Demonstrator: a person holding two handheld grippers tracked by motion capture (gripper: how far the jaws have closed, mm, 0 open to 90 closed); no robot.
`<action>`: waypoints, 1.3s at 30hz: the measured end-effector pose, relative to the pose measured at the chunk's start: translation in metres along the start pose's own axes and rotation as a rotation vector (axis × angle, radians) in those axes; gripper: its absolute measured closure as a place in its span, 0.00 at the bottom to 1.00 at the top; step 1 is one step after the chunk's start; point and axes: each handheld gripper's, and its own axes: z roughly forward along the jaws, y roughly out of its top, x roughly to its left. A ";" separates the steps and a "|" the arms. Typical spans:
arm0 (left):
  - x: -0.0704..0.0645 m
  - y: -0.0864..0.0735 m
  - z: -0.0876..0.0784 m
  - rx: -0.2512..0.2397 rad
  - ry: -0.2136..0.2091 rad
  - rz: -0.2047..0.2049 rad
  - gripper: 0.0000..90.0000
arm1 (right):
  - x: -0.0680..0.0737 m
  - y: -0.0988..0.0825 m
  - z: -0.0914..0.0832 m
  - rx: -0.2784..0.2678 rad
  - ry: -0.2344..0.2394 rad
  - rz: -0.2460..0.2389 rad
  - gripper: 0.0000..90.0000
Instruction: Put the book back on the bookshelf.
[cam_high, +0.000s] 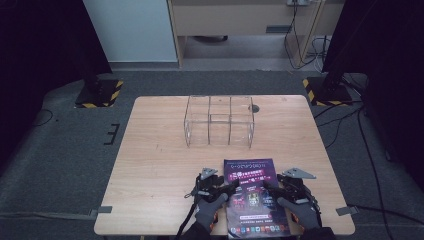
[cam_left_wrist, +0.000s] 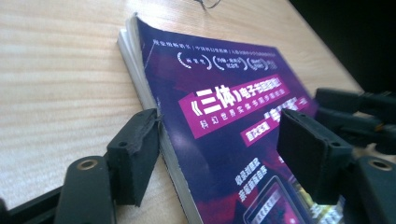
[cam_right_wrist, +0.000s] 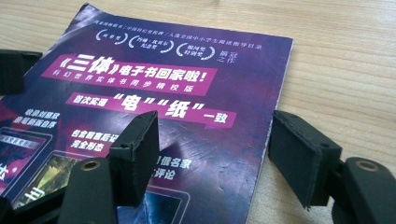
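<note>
Two tools straddling book edges, jaws apart, nothing clamped yet. Left tool (cam_high: 233, 186) brackets spine side, right tool (cam_high: 265, 186) brackets page edge, guessing setup for two-sided lift. Purple book (cam_high: 251, 192) flat on worktop (cam_high: 155, 150) near front edge. High view adds clear divided box (cam_high: 219, 121) further back; left tool view shows page stack thickness.

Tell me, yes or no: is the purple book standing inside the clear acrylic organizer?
No. The purple book lies flat on the wooden table, near its front edge, apart from the clear acrylic organizer.
</note>
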 end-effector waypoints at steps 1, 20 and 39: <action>0.001 0.000 -0.001 0.003 -0.020 -0.012 0.35 | -0.001 0.000 0.000 0.002 0.003 0.002 0.37; -0.009 -0.006 0.005 0.080 -0.129 -0.005 0.40 | 0.000 0.000 -0.001 0.005 0.020 -0.022 0.40; -0.003 0.003 -0.008 0.125 -0.093 0.075 0.44 | 0.001 0.000 0.000 0.008 0.012 -0.026 0.38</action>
